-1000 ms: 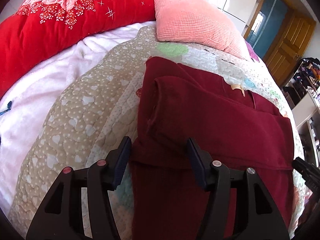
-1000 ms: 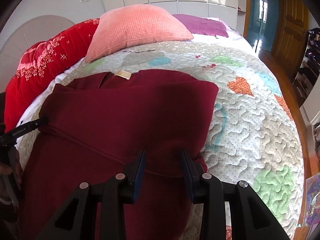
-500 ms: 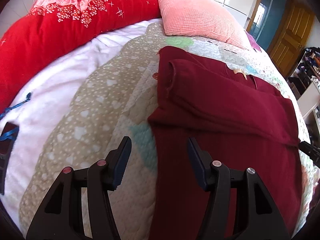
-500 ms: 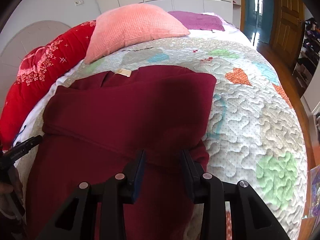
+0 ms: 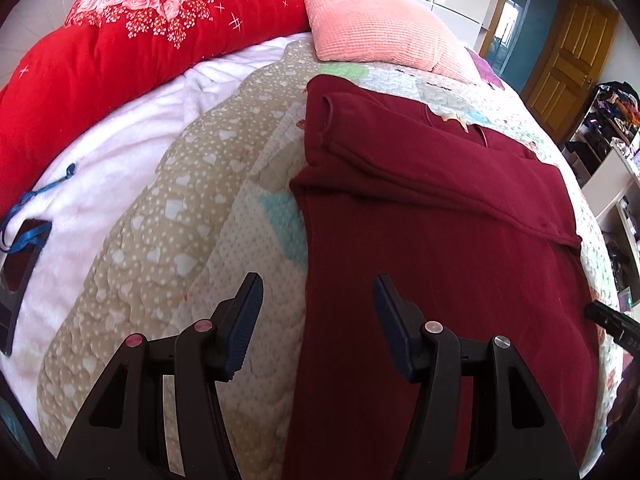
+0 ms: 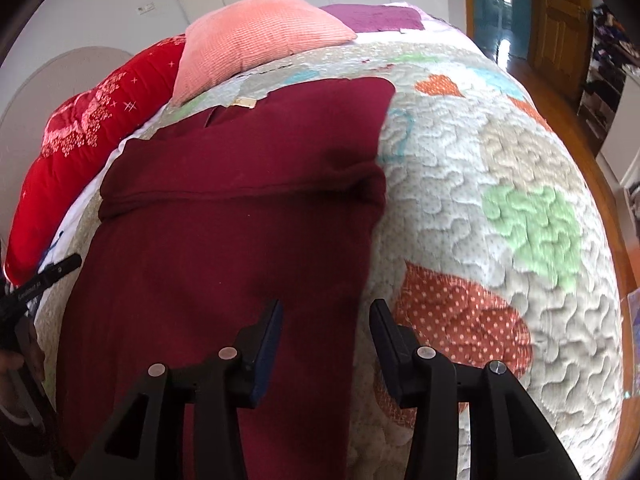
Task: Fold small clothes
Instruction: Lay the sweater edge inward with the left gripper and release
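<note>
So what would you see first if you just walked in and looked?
The big dark red knitted garment, lying partly folded on the pastel patchwork quilt in the middle. Behind it, at the head of the bed, sit a bright red flowered duvet and a ribbed salmon-pink pillow.

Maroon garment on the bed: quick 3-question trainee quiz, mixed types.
1. True or false: the left tongs pinch the maroon garment.
2. Which lies nearest the pink pillow: A) the garment's tan label B) the orange dotted heart patch C) the right tongs?
3. Fill in: the sleeves are folded ____ the body.

Key: 1 false, they hang open over its left edge. 2 A. 3 across.
</note>
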Motion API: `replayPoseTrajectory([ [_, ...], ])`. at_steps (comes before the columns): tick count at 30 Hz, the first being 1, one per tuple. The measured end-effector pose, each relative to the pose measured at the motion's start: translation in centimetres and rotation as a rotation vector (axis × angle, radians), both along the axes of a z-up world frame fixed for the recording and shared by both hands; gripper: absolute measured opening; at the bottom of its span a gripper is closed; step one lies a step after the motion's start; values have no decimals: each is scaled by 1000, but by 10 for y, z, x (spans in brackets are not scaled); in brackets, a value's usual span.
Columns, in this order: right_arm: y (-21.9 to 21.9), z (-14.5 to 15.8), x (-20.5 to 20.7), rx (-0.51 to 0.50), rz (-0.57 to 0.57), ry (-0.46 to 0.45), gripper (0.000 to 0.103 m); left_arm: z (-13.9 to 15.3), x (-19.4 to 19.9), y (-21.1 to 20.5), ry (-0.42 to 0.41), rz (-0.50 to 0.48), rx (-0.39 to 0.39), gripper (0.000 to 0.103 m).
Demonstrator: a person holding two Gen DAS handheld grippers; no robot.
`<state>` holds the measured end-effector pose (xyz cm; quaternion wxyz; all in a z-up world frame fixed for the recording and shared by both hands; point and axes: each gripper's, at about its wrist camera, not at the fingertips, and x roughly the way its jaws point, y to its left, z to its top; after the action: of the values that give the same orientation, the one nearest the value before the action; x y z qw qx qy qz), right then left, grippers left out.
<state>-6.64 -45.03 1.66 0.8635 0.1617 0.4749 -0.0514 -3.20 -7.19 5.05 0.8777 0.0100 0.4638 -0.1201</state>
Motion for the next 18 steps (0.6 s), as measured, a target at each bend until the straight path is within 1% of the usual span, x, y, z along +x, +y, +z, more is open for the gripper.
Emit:
replayPoseTrajectory([
  [7,-7,1,0,11,-31,-20,43,-11,-18,13,42,3,-22,57],
  [12,-14,8,9,49,-44,-54,43,-13,-22,14,34,-2,0,57],
  [14,-18,14,19,94,-52,-88,43,-10,-17,11,35,0,-6,57],
  [16,-22,18,30,150,-63,-116,43,-6,-10,8,37,1,-28,57],
  [18,-27,16,44,210,-74,-126,43,0,-2,4,23,7,-54,57],
])
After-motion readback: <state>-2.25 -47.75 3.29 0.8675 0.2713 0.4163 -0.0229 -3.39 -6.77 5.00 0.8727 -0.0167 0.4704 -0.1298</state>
